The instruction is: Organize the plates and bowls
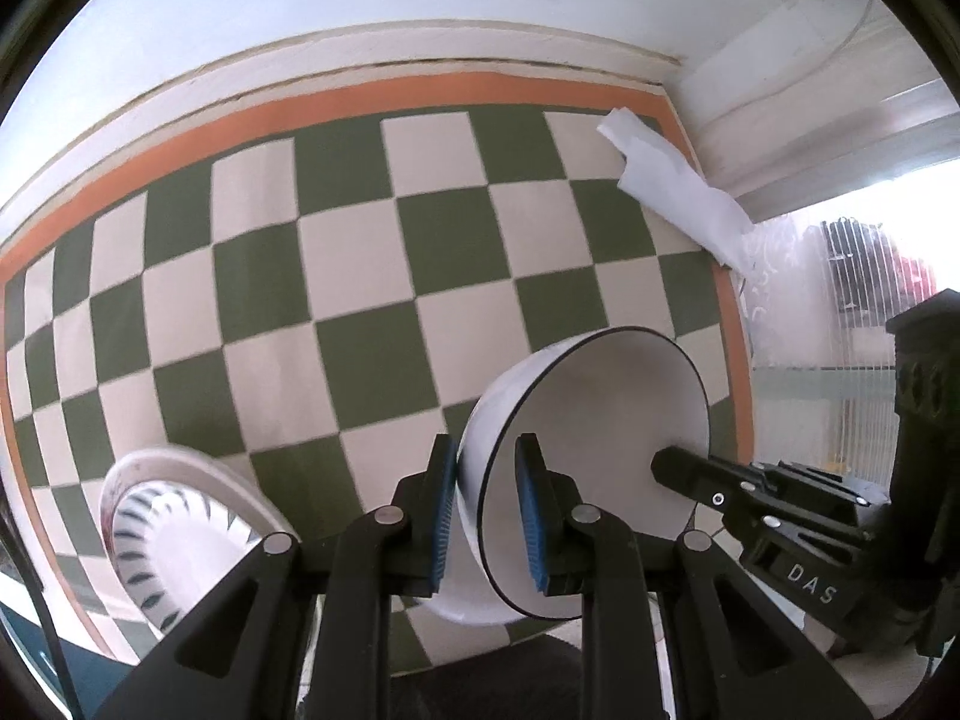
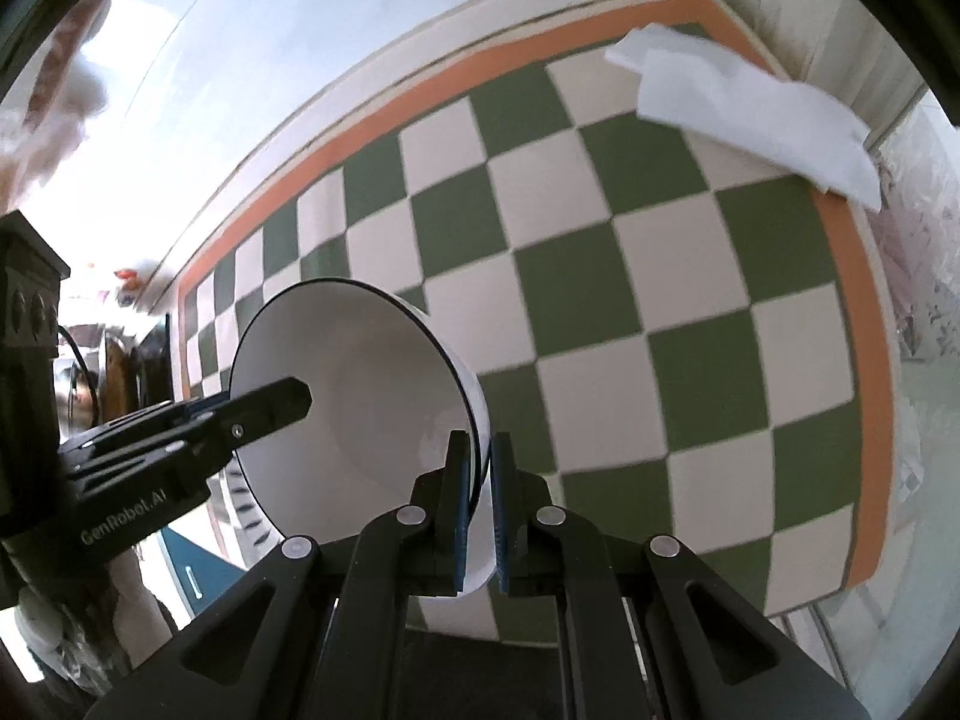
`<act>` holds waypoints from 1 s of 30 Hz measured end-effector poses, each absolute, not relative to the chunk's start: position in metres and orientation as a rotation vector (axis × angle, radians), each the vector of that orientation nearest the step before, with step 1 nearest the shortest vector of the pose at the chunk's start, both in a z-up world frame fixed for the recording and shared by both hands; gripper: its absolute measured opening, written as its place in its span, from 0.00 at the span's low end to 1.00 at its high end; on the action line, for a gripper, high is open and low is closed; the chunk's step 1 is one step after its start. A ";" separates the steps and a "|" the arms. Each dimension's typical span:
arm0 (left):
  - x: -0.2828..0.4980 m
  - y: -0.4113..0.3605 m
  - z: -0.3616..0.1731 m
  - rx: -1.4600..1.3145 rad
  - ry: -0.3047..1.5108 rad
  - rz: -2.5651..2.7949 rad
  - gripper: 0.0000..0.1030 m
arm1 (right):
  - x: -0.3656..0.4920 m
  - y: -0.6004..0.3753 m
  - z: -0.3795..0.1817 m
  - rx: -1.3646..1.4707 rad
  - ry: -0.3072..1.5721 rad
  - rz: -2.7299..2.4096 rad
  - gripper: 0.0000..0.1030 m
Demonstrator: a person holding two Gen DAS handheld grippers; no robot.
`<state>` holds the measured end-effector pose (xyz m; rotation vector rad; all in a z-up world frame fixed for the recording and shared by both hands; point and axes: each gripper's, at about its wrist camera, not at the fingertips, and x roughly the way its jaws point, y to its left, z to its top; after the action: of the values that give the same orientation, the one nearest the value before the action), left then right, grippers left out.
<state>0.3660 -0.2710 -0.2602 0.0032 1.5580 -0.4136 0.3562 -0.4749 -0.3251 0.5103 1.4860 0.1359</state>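
1. Clamping down in the left wrist view, the left gripper has its two blue pads on either side of the white bowl wall, one pad outside, one inside, right at the black-edged rim.
2. Over in the right wrist view, the right gripper pinches the opposite side of the same white bowl, jaws nearly together with the thin wall between them.
3. So both claws hold one bowl, tipped on its side above the table, its open mouth facing toward the right gripper's side.
4. Just left of the left gripper's fingers sits a second dish, a striped bowl with dark dashes fanning round its inside, resting low by the near edge of the cloth; a sliver of it shows beneath the held bowl in the right wrist view too.
5. Ahead of both claws spreads the checkered tablecloth, green and cream squares with an orange border.
6. Farther out, ahead and to the right of each gripper, a crumpled white cloth lies on the far corner of the table, overlapping the orange border.
7. Beyond that, a pale wall closes off the back.
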 end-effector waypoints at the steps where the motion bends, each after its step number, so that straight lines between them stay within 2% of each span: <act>1: 0.363 -0.268 -0.261 0.001 1.558 -0.412 0.17 | 0.353 -0.471 -0.326 0.506 1.491 0.140 0.08; 12: 0.331 -0.244 -0.284 -0.010 1.611 -0.393 0.17 | 0.321 -0.444 -0.343 0.483 1.543 0.151 0.08; 30: 0.324 -0.252 -0.318 0.057 1.667 -0.390 0.17 | 0.321 -0.440 -0.379 0.456 1.608 0.107 0.09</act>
<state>0.3243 -0.2518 -0.3182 0.0567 1.6673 -0.3897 0.3209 -0.4397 -0.3791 0.4562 1.6081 0.1066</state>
